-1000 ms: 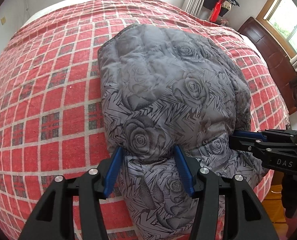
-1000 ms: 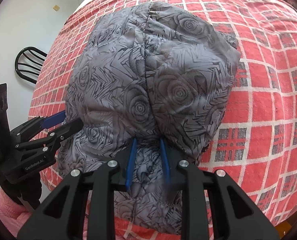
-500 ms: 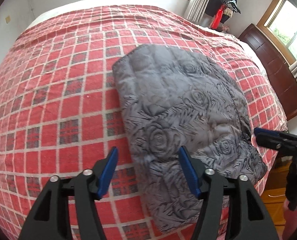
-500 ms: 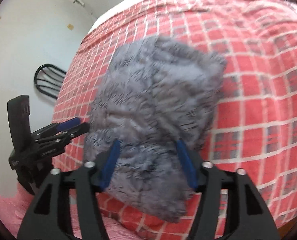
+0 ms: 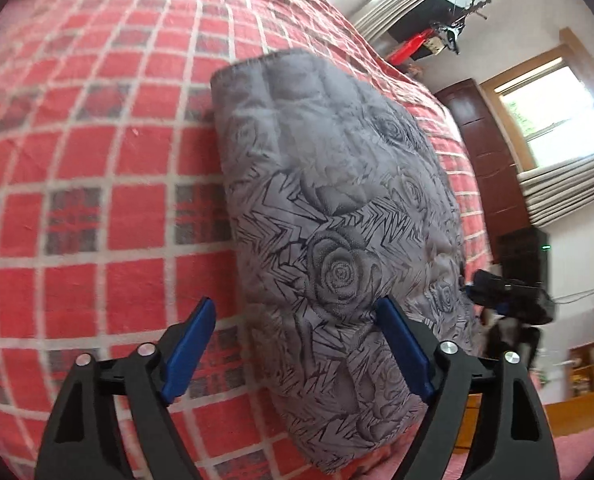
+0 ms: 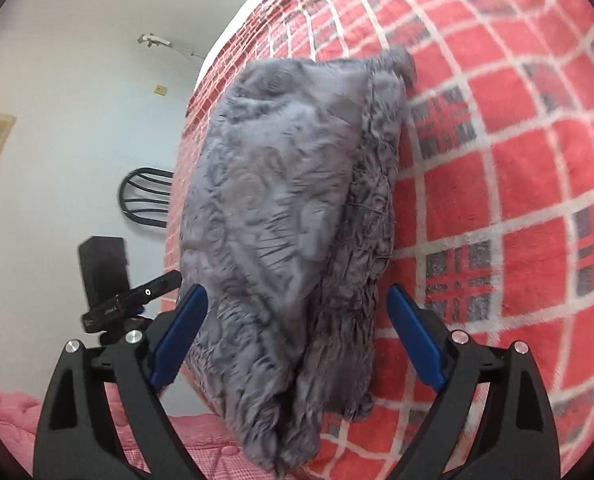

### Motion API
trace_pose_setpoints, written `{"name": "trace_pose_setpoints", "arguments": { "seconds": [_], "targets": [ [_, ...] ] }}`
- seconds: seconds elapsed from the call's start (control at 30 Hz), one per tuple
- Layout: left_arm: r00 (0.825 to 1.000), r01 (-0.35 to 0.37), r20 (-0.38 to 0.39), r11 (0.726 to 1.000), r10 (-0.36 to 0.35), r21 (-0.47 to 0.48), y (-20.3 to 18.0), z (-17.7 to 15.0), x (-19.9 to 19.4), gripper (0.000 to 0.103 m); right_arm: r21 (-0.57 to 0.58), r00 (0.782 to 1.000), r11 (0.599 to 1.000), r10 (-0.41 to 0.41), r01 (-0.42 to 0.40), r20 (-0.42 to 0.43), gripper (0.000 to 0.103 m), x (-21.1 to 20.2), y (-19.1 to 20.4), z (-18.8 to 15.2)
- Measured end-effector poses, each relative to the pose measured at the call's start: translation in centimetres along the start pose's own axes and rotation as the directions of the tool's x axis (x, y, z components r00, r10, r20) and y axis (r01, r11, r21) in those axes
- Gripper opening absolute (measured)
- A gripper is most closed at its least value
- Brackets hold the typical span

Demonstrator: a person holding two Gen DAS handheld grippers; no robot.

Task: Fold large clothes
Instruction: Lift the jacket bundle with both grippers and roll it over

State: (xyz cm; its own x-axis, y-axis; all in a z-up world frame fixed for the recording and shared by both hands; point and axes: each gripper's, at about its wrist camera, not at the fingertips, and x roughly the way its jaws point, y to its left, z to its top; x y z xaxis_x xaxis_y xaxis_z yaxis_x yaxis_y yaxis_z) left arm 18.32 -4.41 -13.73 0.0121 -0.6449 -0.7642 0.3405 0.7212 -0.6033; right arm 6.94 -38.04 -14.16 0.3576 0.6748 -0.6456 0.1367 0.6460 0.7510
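A grey quilted garment with a rose print [image 5: 337, 216] lies folded into a compact bundle on the red plaid bedspread [image 5: 81, 168], near the bed's front edge. It also shows in the right wrist view [image 6: 289, 216]. My left gripper [image 5: 301, 344] is open and empty, its blue pads apart, just in front of the bundle's near end. My right gripper [image 6: 297, 332] is open and empty, its jaws wide on either side of the bundle's near end without touching it. Each gripper shows in the other's view: the right one [image 5: 505, 296], the left one [image 6: 133, 300].
The bedspread [image 6: 517, 160] covers the whole bed. A dark wooden cabinet [image 5: 481, 152] and curtained windows stand to the right. A black chair [image 6: 145, 200] stands by the white wall. A pink quilt [image 6: 9, 416] lies at the lower left.
A second ago both grippers held the garment's near edge. Both have let go and opened, drawn back from it and tilted. The garment now lies flatter as a folded bundle.
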Motion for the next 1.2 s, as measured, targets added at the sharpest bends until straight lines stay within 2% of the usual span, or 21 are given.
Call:
{"name": "trace_pose_setpoints", "arguments": {
  "seconds": [0.07, 0.2, 0.33, 0.43, 0.5, 0.53, 0.6, 0.63, 0.67, 0.73, 0.87, 1.03, 1.2],
  "targets": [
    [0.998, 0.064, -0.013, 0.998, -0.065, -0.024, 0.6, 0.2, 0.6, 0.086, 0.001, 0.999, 0.999, 0.047, -0.047, -0.015, 0.091, 0.8, -0.5, 0.3],
    [0.981, 0.182, -0.049, 0.981, -0.185, -0.074, 1.4, 0.4, 2.9, 0.092, 0.014, 0.996, 0.998, 0.061, -0.06, -0.06, 0.092, 2.8, -1.2, 0.9],
    [0.965, 0.247, -0.067, 0.963, -0.255, -0.104, 2.1, 1.0, 4.9, 0.097, 0.049, 0.989, 0.99, 0.133, -0.13, -0.069, 0.095, 4.3, -1.8, 1.7],
    [0.953, 0.287, -0.068, 0.951, -0.296, -0.114, 2.2, 1.5, 5.8, 0.096, 0.033, 0.987, 0.989, 0.144, -0.142, -0.065, 0.093, 4.8, -1.5, 2.0],
    [0.957, 0.277, -0.057, 0.956, -0.284, -0.096, 1.9, 1.7, 5.7, 0.09, 0.031, 0.986, 0.988, 0.155, -0.153, -0.061, 0.089, 4.9, -1.3, 2.1],
    [0.963, 0.263, -0.044, 0.962, -0.267, -0.081, 1.5, 1.7, 5.4, 0.088, 0.037, 0.985, 0.986, 0.166, -0.164, -0.056, 0.083, 5.0, -1.2, 2.2],
    [0.969, 0.244, -0.032, 0.968, -0.246, -0.058, 0.9, 1.7, 4.7, 0.076, 0.043, 0.983, 0.984, 0.177, -0.175, -0.044, 0.075, 4.6, -1.4, 1.8],
    [0.971, 0.236, -0.026, 0.971, -0.237, -0.042, 0.4, 1.6, 4.4, 0.074, 0.039, 0.983, 0.983, 0.179, -0.178, -0.033, 0.07, 4.2, -1.3, 1.5],
    [0.975, 0.22, -0.016, 0.976, -0.22, -0.004, -0.5, 1.6, 3.7, 0.071, 0.036, 0.983, 0.982, 0.184, -0.183, -0.025, 0.067, 3.8, -1.1, 1.1],
    [0.981, 0.194, 0.003, 0.98, -0.194, 0.037, -2.2, 1.2, 2.8, 0.07, 0.026, 0.981, 0.98, 0.196, -0.195, -0.008, 0.065, 2.8, -0.4, 0.4],
    [0.98, 0.192, 0.04, 0.977, -0.196, 0.088, -4.1, 0.3, 0.0, 0.07, -0.008, 0.977, 0.977, 0.213, -0.213, 0.031, 0.065, 0.6, 1.3, -0.9],
    [0.977, 0.189, 0.072, 0.971, -0.201, 0.145, -6.3, -0.6, -2.4, 0.07, -0.068, 0.977, 0.979, 0.199, -0.195, 0.071, 0.065, -2.2, 3.7, -2.4],
    [0.975, 0.185, 0.092, 0.967, -0.203, 0.178, -7.2, -0.9, -4.4, 0.07, -0.106, 0.978, 0.977, 0.192, -0.183, 0.078, 0.065, -2.6, 5.2, -2.9]
  ]
}}
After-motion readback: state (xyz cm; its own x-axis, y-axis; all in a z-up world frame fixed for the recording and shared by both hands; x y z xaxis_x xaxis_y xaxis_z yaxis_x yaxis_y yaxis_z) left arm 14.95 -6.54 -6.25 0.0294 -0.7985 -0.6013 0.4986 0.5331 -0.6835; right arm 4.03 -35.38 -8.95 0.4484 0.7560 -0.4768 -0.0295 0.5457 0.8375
